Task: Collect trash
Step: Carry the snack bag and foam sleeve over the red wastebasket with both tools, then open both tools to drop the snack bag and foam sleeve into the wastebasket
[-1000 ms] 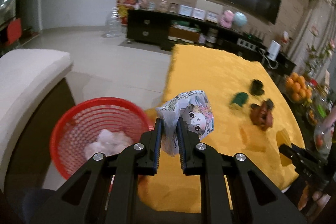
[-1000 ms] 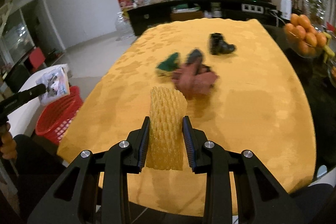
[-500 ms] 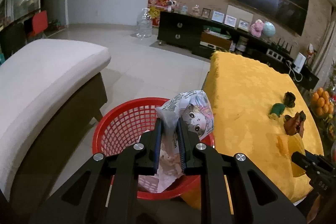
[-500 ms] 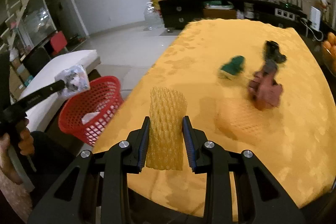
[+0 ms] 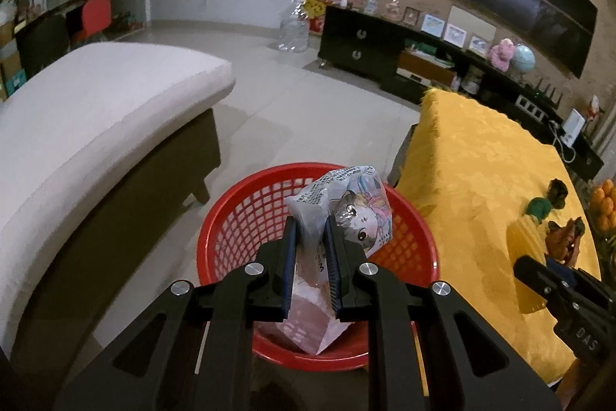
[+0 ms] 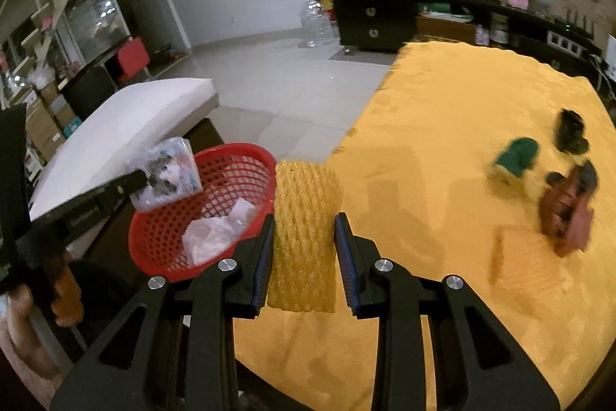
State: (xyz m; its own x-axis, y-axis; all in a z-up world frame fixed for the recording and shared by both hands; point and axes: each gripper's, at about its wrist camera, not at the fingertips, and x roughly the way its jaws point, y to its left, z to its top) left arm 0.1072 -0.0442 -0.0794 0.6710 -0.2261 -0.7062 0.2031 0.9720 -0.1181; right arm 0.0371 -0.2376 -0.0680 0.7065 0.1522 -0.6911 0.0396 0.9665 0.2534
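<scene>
While a cartoon-printed snack wrapper [image 5: 348,214] is clamped by the left gripper [image 5: 311,237] above the red mesh basket [image 5: 246,218], holding crumpled wrappers [image 6: 215,237], a yellow foam fruit net [image 6: 306,237] is pinched by the right gripper [image 6: 306,249] beside the yellow-clothed table [image 6: 442,149].

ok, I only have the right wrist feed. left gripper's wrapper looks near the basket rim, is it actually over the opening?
Observer: Yes. In the left wrist view the cartoon wrapper, clamped in the left gripper, sits over the inside of the red basket.
Operator: what's directly under it?
Observer: Pale pink crumpled trash on the basket floor.
Operator: and my right gripper?
Observer: The right gripper is shut on the yellow foam net, over the yellow tablecloth next to the basket, not above it.
</scene>
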